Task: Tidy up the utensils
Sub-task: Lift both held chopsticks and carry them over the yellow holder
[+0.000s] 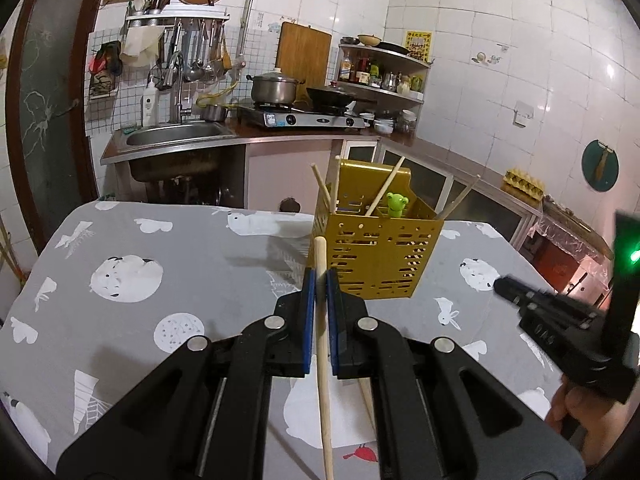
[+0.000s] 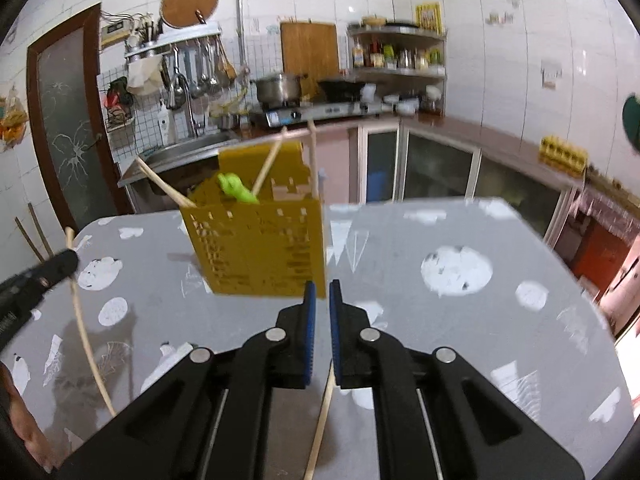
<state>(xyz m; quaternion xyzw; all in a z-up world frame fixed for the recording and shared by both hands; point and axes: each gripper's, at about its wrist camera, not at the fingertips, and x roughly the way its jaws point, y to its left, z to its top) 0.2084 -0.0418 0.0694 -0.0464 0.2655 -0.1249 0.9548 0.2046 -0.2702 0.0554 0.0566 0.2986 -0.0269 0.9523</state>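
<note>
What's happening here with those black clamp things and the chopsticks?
A person holds two sets of tongs over a table with a grey patterned cloth. The left tongs are shut on a wooden chopstick, and the right tongs pinch another chopstick. Both sit just in front of a yellow utensil holder, which already contains several chopsticks and a green frog-topped item. Neither held chopstick is in the holder yet.

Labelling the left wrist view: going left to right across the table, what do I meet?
Chopstick clamped in the left gripper → yellow utensil holder → right gripper.
</note>
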